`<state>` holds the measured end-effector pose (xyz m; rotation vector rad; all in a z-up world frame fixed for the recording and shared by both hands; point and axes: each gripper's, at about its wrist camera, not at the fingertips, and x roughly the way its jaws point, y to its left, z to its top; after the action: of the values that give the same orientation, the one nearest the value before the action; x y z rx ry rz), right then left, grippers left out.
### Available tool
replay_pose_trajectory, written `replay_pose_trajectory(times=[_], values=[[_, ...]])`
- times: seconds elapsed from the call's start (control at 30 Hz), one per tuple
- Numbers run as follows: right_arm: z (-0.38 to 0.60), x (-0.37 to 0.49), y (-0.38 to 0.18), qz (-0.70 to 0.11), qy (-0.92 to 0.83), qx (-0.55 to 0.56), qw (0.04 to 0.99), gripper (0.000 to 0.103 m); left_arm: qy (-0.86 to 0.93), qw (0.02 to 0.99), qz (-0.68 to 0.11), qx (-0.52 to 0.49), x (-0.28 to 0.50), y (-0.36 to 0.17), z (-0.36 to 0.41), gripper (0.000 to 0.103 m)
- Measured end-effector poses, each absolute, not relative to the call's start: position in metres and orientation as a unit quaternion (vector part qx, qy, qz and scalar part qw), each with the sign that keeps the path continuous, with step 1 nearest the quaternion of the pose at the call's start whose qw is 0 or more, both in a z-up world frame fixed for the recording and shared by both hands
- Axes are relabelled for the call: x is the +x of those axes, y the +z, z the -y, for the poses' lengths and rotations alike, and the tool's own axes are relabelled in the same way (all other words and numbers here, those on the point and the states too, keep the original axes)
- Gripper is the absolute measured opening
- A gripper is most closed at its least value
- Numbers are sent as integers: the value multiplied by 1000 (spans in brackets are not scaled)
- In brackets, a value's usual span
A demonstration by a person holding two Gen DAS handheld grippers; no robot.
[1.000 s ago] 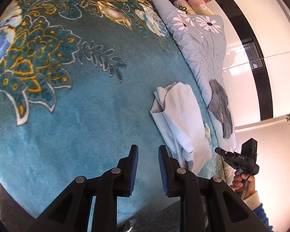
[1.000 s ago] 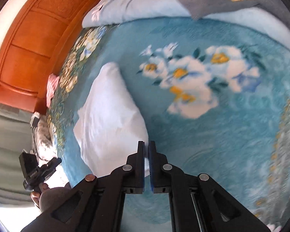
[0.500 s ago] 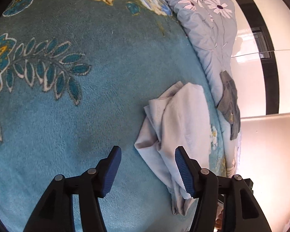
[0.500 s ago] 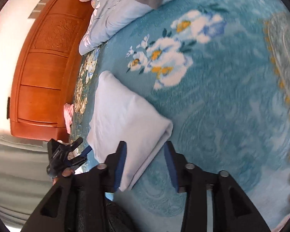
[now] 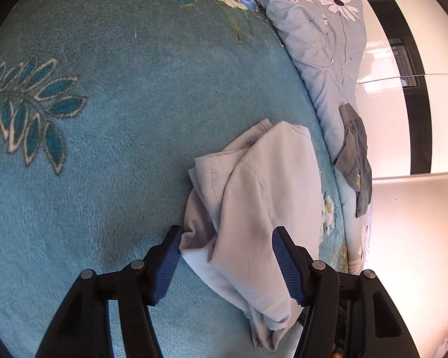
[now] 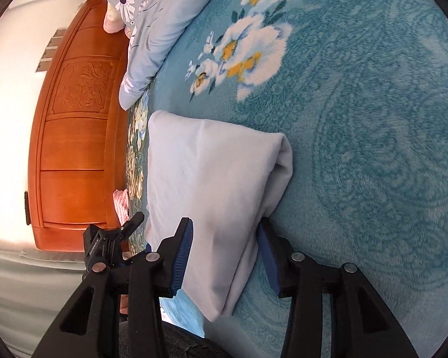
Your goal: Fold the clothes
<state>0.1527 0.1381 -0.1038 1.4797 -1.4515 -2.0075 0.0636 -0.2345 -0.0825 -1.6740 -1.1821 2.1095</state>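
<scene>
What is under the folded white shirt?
The white shirt lies on the blue flowered blanket. The blanket shows all around it. Whatever might be tucked directly beneath is covered by the cloth, so that cannot be seen.

Both rigs look the same: matte black plastic arms that fork into two fingers, each tipped with a ribbed dark-blue pad. The left hand-held gripper (image 5: pixel 226 264) has a round silver screw head on each finger (image 5: pixel 164 264) plus another further back on each arm, four showing in all. Same deal on the right hand-held gripper (image 6: pixel 225 258), silver screws at the knuckles and blue ridged pads (image 6: pixel 182 258) on the inner faces. In the right wrist view you can also spot the other unit's black body with a bit of white lettering, too small to read, and a sliver of skin below it.
</scene>
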Motion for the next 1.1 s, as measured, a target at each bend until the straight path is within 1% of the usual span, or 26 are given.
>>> replay_pose_trajectory(times=[0.03,0.07,0.1,0.13,0.17,0.2,0.23,0.27,0.43,0.47,0.6,0.67,0.73,0.87,0.9,0.93,0.97,1.0,1.1], values=[[-139,154,-105,506,-688,505,122,44,712,92,405,-566,64,-83,236,59],[-139,155,-106,512,-687,503,116,43,711,83,410,-566,65,-83,237,49],[-139,155,-107,512,-687,503,108,39,709,71,414,-567,65,-84,239,41],[-138,154,-107,508,-688,508,101,32,705,65,421,-567,65,-86,240,26],[-137,152,-106,504,-689,513,96,26,700,60,430,-568,65,-87,241,19],[-136,149,-104,500,-688,517,93,22,696,57,439,-566,66,-88,242,15],[-135,145,-102,495,-688,523,91,13,699,55,438,-562,67,-85,241,11],[-132,141,-96,483,-692,527,100,10,704,53,435,-559,68,-81,240,10],[-113,123,-55,406,-722,532,174,8,756,76,382,-526,99,-35,236,7],[-109,119,-47,390,-727,532,189,8,768,80,368,-518,110,-26,235,7],[-94,105,-15,324,-744,531,246,7,762,75,373,-523,151,-38,247,7],[-91,105,-23,302,-739,549,248,7,758,71,378,-527,172,-45,253,6],[-95,105,-43,296,-731,573,224,7,750,66,382,-536,180,-52,260,4],[-115,104,-62,341,-720,571,196,7,744,82,391,-535,178,-53,268,10],[-118,104,-62,342,-723,567,195,7,743,87,389,-538,172,-55,266,13],[-119,103,-60,341,-726,564,195,7,741,93,388,-541,166,-57,264,25],[-120,102,-58,340,-729,561,196,7,739,98,386,-544,161,-59,261,42],[-121,100,-56,339,-732,558,195,7,737,103,384,-547,155,-62,259,47],[-128,90,-52,338,-741,550,185,7,731,118,378,-556,138,-68,252,50]])
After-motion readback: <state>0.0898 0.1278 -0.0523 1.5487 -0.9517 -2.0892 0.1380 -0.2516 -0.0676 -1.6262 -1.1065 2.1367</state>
